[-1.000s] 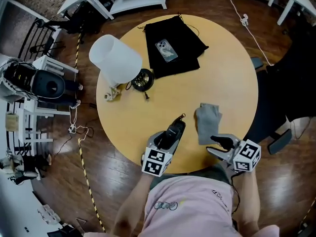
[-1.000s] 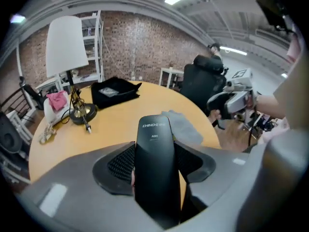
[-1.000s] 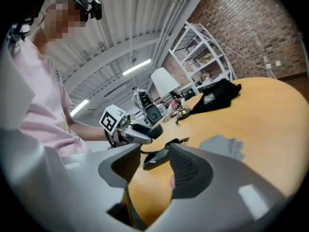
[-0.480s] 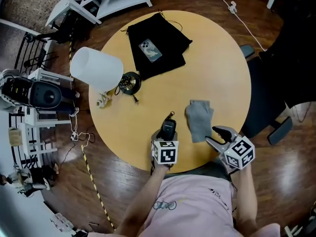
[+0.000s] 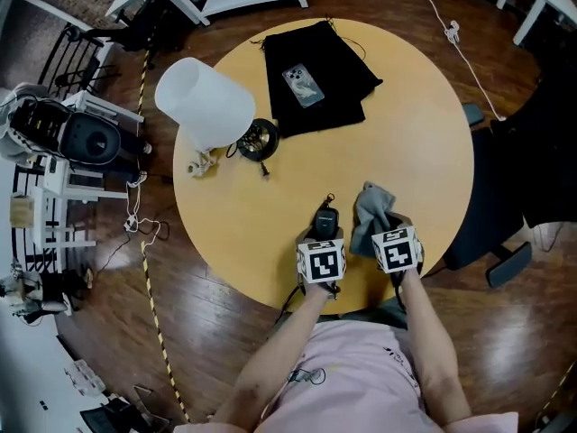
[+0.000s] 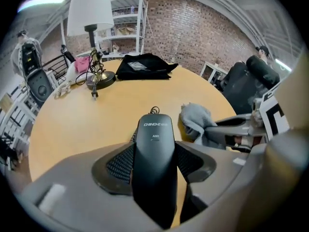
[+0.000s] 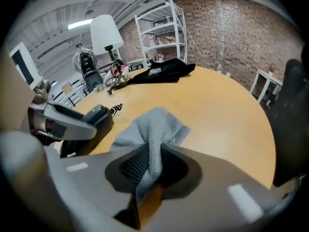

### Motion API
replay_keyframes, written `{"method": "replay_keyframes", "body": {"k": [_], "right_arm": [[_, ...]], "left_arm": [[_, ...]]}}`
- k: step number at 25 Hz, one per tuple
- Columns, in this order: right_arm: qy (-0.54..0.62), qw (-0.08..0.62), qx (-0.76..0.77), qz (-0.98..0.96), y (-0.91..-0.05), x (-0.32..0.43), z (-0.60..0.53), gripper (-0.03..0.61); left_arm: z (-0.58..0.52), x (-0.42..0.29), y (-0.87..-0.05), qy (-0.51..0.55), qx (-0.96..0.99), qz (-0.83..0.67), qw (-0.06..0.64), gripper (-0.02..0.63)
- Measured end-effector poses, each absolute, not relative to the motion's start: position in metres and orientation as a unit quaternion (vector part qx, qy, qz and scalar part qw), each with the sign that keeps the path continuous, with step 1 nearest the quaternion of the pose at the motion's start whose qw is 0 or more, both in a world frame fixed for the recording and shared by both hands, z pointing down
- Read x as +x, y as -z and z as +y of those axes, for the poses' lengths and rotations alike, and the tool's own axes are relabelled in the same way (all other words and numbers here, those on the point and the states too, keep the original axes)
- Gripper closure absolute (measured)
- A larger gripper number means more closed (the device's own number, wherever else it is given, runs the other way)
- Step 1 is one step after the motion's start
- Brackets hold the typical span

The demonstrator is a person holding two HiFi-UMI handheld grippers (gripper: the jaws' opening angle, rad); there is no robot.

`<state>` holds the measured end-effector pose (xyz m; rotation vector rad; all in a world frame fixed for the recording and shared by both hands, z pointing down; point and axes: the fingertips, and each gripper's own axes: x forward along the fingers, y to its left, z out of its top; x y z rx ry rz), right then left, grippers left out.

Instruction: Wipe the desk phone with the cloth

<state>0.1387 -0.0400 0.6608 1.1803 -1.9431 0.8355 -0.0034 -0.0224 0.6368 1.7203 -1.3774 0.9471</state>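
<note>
A round wooden table (image 5: pixel 415 124) stands on a brown wood floor (image 5: pixel 225 332) in a room with a brick wall (image 6: pixel 193 28). The black desk phone (image 5: pixel 325 222) is at the table's near edge, squeezed in the left gripper (image 6: pixel 154 166), its long side running near to far with the cord end pointing far. A second ago the grey cloth (image 5: pixel 371 207) lay flat by the open right gripper (image 7: pixel 149 166); its jaws have just been closing and now pinch the bunched cloth, just right of the phone.
</note>
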Motion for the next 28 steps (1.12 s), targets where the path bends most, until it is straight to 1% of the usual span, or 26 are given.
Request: {"method": "replay_keyframes", "body": {"k": [2, 5, 9, 11, 15, 18, 20, 21, 22, 24, 26, 28], "right_arm": [[-0.339, 0.341, 0.447, -0.754, -0.658, 0.124, -0.043, 0.515], [-0.331, 0.344, 0.41, -0.777, -0.647, 0.107, -0.04, 0.515], [-0.246, 0.343, 0.376, -0.825, -0.593, 0.095, -0.04, 0.515], [-0.195, 0.347, 0.352, -0.847, -0.567, 0.073, -0.048, 0.515], [-0.127, 0.409, 0.268, -0.863, -0.571, 0.012, -0.034, 0.515], [-0.117, 0.442, 0.192, -0.868, -0.582, -0.01, 0.028, 0.515], [-0.123, 0.461, 0.133, -0.869, -0.589, -0.013, 0.079, 0.515], [-0.126, 0.469, 0.113, -0.867, -0.594, -0.013, 0.099, 0.515], [-0.126, 0.476, 0.11, -0.863, -0.599, -0.01, 0.108, 0.515], [-0.136, 0.475, 0.155, -0.855, -0.606, 0.003, 0.093, 0.515], [-0.177, 0.438, 0.237, -0.849, -0.598, 0.023, 0.053, 0.515], [-0.213, 0.401, 0.314, -0.834, -0.588, 0.048, 0.016, 0.515]], "left_arm": [[-0.028, -0.004, -0.634, -0.347, 0.669, -0.54, 0.375, 0.344], [-0.031, -0.009, -0.62, -0.321, 0.681, -0.549, 0.362, 0.344], [-0.023, -0.024, -0.577, -0.279, 0.717, -0.545, 0.334, 0.342], [-0.01, -0.041, -0.552, -0.244, 0.735, -0.54, 0.329, 0.344], [0.024, -0.103, -0.516, -0.18, 0.73, -0.57, 0.331, 0.344], [0.05, -0.156, -0.506, -0.155, 0.7, -0.609, 0.341, 0.351], [0.06, -0.183, -0.507, -0.149, 0.681, -0.627, 0.347, 0.382], [0.064, -0.193, -0.509, -0.145, 0.674, -0.633, 0.352, 0.387], [0.066, -0.2, -0.51, -0.139, 0.669, -0.637, 0.356, 0.387], [0.068, -0.207, -0.509, -0.127, 0.666, -0.64, 0.361, 0.388], [0.067, -0.204, -0.505, -0.122, 0.676, -0.633, 0.357, 0.388], [0.065, -0.191, -0.505, -0.146, 0.698, -0.612, 0.341, 0.387]]}}
